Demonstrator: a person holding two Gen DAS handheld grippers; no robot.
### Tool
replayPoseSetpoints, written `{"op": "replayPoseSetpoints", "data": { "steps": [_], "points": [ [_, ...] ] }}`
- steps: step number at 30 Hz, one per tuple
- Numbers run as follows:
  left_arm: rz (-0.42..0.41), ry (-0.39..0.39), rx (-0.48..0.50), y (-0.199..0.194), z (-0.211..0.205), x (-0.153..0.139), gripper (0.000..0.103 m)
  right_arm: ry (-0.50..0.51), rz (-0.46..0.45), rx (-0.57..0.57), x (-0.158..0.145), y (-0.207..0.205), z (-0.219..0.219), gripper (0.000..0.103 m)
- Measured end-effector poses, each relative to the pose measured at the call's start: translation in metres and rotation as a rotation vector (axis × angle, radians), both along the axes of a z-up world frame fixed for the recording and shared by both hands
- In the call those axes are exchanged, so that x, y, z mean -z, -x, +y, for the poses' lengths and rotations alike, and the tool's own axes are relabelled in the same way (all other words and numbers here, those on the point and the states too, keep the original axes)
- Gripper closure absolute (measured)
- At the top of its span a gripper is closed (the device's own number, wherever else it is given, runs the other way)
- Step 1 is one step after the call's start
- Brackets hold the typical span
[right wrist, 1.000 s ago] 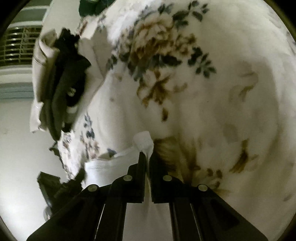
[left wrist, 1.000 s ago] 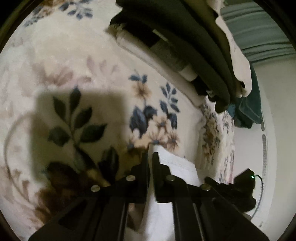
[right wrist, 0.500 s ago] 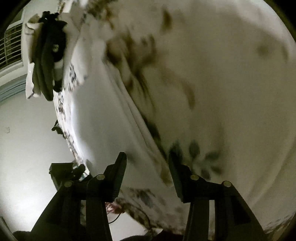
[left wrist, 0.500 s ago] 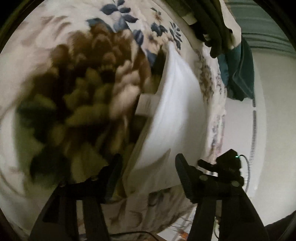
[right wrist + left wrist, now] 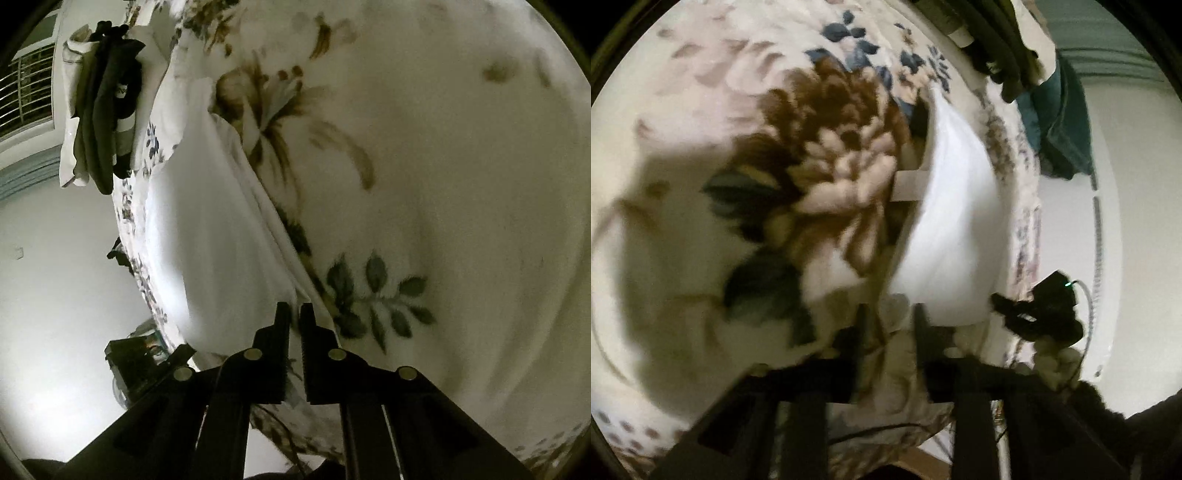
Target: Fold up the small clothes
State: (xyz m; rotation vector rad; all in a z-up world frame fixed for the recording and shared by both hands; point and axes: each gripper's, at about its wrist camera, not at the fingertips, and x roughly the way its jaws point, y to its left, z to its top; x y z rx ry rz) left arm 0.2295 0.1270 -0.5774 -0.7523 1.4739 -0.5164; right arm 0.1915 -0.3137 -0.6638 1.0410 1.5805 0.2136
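A small white garment (image 5: 953, 229) lies folded on a floral blanket (image 5: 701, 206). In the left wrist view my left gripper (image 5: 888, 314) sits at the garment's near corner, jaws partly apart with cloth between them; the view is blurred. In the right wrist view the same white garment (image 5: 207, 236) stretches away from my right gripper (image 5: 294, 308), whose jaws are nearly together on its near edge. The other gripper (image 5: 1038, 310) shows at the right of the left view.
A stack of folded dark and light clothes (image 5: 99, 122) lies at the far end of the blanket (image 5: 443, 184), also in the left wrist view (image 5: 1004, 40). A teal cloth (image 5: 1060, 129) hangs at the bed edge. A window grille (image 5: 26, 92) is beyond.
Both grippers let go of the garment's far edge, opened, drew back toward its near edge, and have now closed in again there.
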Motion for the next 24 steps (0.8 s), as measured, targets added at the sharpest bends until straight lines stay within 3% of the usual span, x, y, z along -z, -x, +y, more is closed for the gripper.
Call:
{"op": "replayPoseSetpoints", "data": {
  "steps": [1,2,5,6,7,8,13,17,19,21,22,23,24],
  "points": [
    [-0.007,0.009,-0.001,-0.002,-0.007,0.001,0.045,-0.005,0.000,-0.002,0.001,0.000,0.002,0.071],
    [-0.014,0.018,0.001,-0.002,-0.012,0.003,0.044,-0.022,0.005,-0.007,0.004,0.001,0.004,0.058],
    [-0.015,0.032,0.023,-0.001,-0.031,0.012,0.045,-0.058,0.016,-0.039,0.012,0.002,0.016,0.055],
    [-0.025,-0.010,0.035,0.001,-0.038,0.014,0.058,-0.034,0.005,-0.051,0.012,0.003,0.019,0.055],
    [-0.031,-0.046,0.052,0.002,-0.044,0.015,0.089,-0.007,-0.012,-0.053,0.010,0.004,0.021,0.068],
    [-0.027,-0.069,0.069,0.003,-0.048,0.016,0.090,0.005,-0.017,-0.059,0.009,0.005,0.022,0.089],
    [-0.032,-0.077,0.076,0.008,-0.037,0.012,0.096,0.025,-0.036,-0.036,0.001,0.010,0.020,0.093],
    [-0.022,-0.160,0.091,0.010,-0.015,0.012,0.097,0.021,-0.020,-0.037,0.003,0.012,0.018,0.093],
    [-0.012,-0.161,0.062,0.009,0.001,0.011,0.097,-0.009,-0.001,-0.023,0.005,0.010,0.015,0.091],
    [0.019,-0.107,0.013,0.004,0.017,0.012,0.095,-0.055,0.006,-0.008,0.006,0.009,0.009,0.086],
    [0.025,-0.081,-0.009,-0.002,0.021,0.013,0.090,-0.082,-0.006,0.008,0.007,0.008,0.002,0.073],
    [0.016,-0.057,-0.027,-0.009,0.022,0.013,0.086,-0.084,-0.019,0.021,0.007,0.007,-0.004,0.049],
    [0.004,-0.036,-0.039,-0.014,0.021,0.013,0.069,-0.087,-0.040,0.038,0.007,0.005,-0.011,0.041]
  ]
}}
